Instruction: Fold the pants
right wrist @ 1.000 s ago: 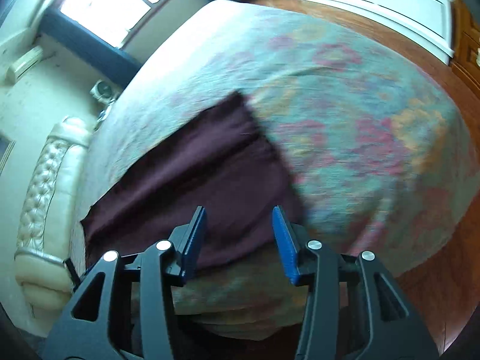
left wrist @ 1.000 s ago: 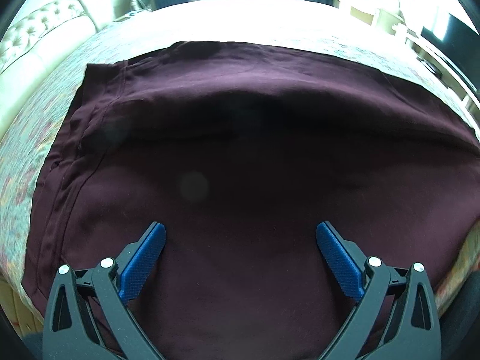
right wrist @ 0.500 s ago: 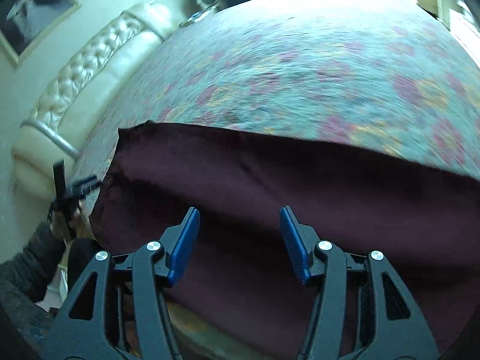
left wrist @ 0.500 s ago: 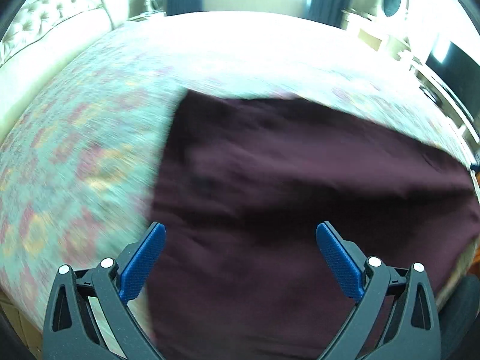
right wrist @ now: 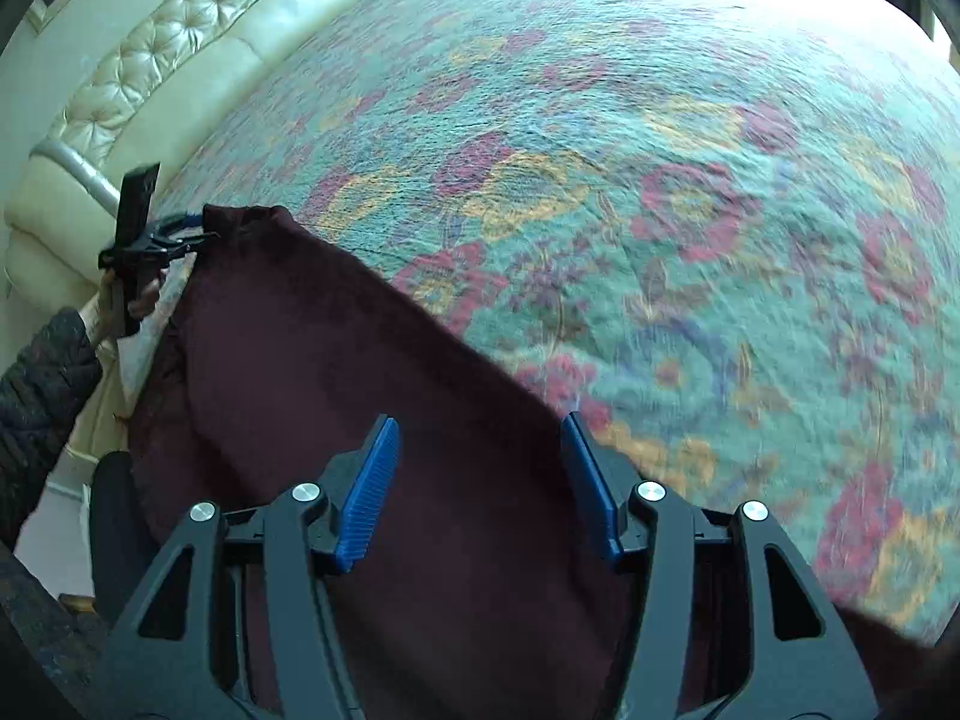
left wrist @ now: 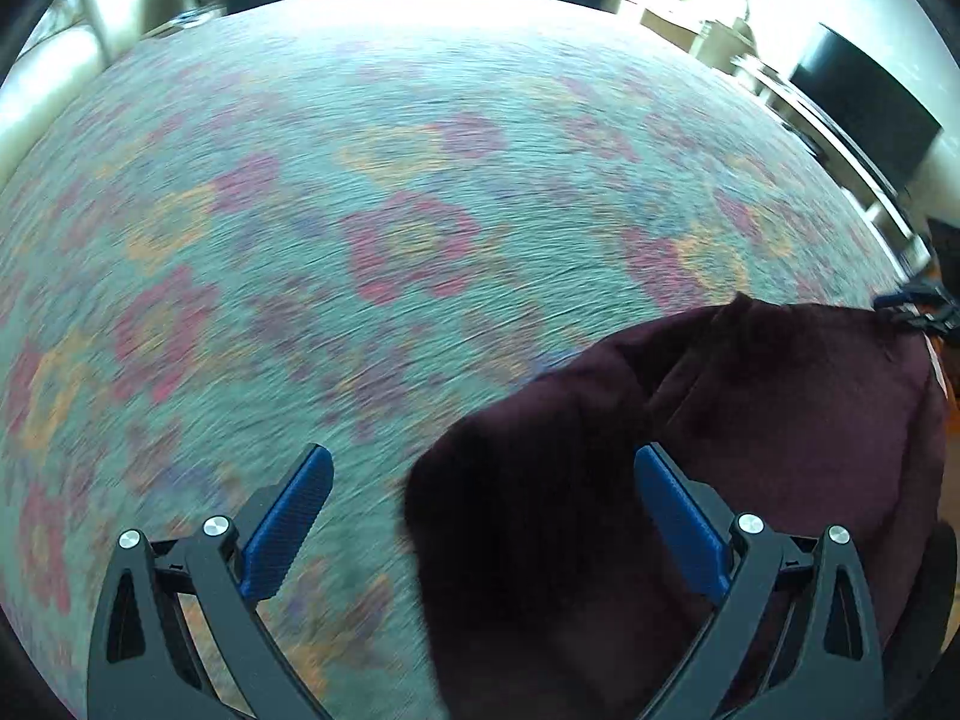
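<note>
Dark maroon pants (left wrist: 780, 420) lie on a floral bedspread (left wrist: 390, 210). In the left wrist view they fill the lower right, and their left edge runs between the fingers of my left gripper (left wrist: 483, 462), which is open wide with its pads clear of the cloth. In the right wrist view the pants (right wrist: 360, 372) cover the lower left. My right gripper (right wrist: 480, 426) hovers open over their right edge, holding nothing. The left gripper (right wrist: 150, 240) shows there at the pants' far corner, in a hand with a dark sleeve. The right gripper (left wrist: 918, 306) shows small at the pants' far right corner.
A cream tufted headboard (right wrist: 150, 60) borders the bed on the left of the right wrist view. A dark screen (left wrist: 864, 114) and pale furniture (left wrist: 690, 18) stand beyond the bed's far right side. Bare bedspread (right wrist: 720, 210) stretches beyond the pants.
Both views swept sideways across the bed. The pants slid from the middle to the lower right in the left view and to the lower left in the right view. The right jaws widened slightly.
</note>
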Demonstrator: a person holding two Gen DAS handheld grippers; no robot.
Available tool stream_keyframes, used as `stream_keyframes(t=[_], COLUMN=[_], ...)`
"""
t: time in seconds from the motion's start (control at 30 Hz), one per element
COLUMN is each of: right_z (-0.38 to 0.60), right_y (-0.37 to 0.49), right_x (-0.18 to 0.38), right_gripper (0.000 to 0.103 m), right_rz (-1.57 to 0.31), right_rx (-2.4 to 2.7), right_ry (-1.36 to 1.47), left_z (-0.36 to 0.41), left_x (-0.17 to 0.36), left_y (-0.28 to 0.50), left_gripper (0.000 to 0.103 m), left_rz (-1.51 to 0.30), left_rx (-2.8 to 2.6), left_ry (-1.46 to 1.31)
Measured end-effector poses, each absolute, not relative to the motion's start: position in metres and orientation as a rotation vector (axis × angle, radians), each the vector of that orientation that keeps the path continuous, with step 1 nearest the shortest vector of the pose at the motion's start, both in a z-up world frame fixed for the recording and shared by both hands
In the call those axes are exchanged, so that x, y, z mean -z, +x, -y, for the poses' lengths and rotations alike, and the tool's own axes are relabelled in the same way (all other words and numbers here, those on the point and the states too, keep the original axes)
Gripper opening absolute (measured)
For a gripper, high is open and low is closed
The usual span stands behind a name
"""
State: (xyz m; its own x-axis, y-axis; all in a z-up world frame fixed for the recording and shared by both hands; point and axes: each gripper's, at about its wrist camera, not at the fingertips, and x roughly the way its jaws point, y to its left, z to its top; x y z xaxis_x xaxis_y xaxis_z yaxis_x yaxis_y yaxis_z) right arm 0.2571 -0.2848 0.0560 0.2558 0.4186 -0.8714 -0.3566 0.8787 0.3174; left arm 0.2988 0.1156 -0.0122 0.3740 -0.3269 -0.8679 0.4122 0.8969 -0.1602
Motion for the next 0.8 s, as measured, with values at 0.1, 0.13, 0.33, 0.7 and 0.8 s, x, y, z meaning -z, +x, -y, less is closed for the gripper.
stream_keyframes(t=[0.1,0.13,0.33,0.7,0.8], right_z=[0.275,0.272,0.258,0.239,0.224], right_y=[0.272,0.274,0.256,0.14,0.1], right_x=[-0.046,-0.043,-0.036,-0.124,-0.122], right_gripper=[0.061,0.061,0.004,0.003,0.003], right_rz=[-1.257,-1.272,-1.282,-0.997,-0.972], right_rx=[-0.557,-0.562,-0.519,-0.409,-0.383], right_ry=[-0.019,-0.049,-0.198,-0.309,-0.349], left_z=[-0.099,-0.094,-0.082,-0.108,-0.114], left_x=[0.021,0.023,0.015,-0.077,-0.091], left_y=[0.307,0.308,0.312,0.236,0.199], left_gripper=[0.095,0.077,0.015,0.014,0.015], left_rz=[-1.114,-1.12,-1.134,-0.906,-0.877], left_rx=[0.517,0.537,0.571,0.655,0.683], left_ry=[0.11,0.107,0.073,-0.04,-0.06])
